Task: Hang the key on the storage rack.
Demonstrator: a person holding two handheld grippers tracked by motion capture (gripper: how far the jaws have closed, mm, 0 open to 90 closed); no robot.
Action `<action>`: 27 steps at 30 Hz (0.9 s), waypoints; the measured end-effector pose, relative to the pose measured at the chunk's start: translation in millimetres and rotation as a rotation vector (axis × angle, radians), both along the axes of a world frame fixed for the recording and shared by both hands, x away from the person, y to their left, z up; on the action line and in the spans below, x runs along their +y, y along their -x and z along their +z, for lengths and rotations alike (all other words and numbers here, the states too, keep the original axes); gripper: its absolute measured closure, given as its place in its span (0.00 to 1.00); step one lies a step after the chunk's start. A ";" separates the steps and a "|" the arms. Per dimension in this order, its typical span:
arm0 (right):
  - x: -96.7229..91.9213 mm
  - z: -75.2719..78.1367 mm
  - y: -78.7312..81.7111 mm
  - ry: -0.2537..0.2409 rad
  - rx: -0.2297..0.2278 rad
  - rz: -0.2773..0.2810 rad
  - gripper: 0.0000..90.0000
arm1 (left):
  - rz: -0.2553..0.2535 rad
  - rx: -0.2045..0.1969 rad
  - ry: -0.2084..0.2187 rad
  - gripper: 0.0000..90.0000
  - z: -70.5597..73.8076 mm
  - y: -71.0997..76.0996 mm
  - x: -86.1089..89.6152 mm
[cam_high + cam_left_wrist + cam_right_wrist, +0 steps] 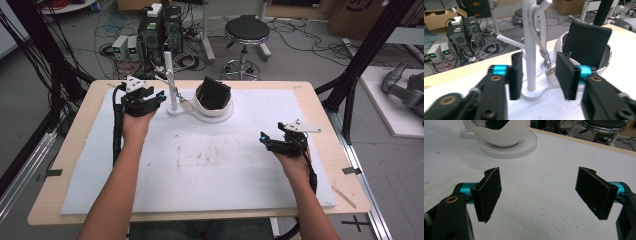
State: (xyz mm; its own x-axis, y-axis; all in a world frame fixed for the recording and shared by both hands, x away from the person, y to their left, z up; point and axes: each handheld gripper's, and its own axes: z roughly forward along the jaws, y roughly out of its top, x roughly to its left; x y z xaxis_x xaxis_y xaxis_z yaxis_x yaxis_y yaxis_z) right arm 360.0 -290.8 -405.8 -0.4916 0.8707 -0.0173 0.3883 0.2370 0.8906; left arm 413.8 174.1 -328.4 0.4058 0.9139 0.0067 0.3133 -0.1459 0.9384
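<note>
While both grippers' fingers gape empty, white mat [210, 170] amid cabled workshop clutter.

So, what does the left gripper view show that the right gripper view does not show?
Left gripper view: the white post of the stand between the open left tongs, a strap with a clip hanging on it, the black pad standing in the bowl, and the computers on the floor.
Right gripper view: the open right tongs over bare white mat, and the stool.
Both: the white bowl on its base, and the table edge.
</note>
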 end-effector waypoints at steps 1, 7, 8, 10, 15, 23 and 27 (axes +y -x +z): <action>-0.5 0.1 -0.1 0.004 -0.005 -0.001 0.24 | -0.008 0.000 0.005 0.60 0.1 1.5 1.2; -1.5 1.2 0.7 -0.008 -0.007 -0.003 0.24 | -0.050 0.022 0.012 0.51 -1.6 15.1 11.8; -1.5 1.2 0.8 -0.007 -0.007 -0.003 0.24 | -0.053 0.022 0.013 0.49 -2.6 17.6 14.5; -1.2 1.3 0.9 -0.005 -0.009 0.000 0.24 | -0.062 0.026 0.018 0.47 -5.3 22.6 21.3; -1.2 1.6 1.5 -0.005 -0.009 0.001 0.24 | -0.107 0.045 0.059 0.41 -15.9 35.2 38.9; -3.4 -0.1 1.7 -0.001 -0.001 -0.004 0.24 | -0.150 0.070 0.097 0.32 -35.7 51.2 58.9; -7.3 -2.3 2.5 0.000 0.003 -0.009 0.24 | -0.184 0.088 0.126 0.29 -51.3 59.6 66.1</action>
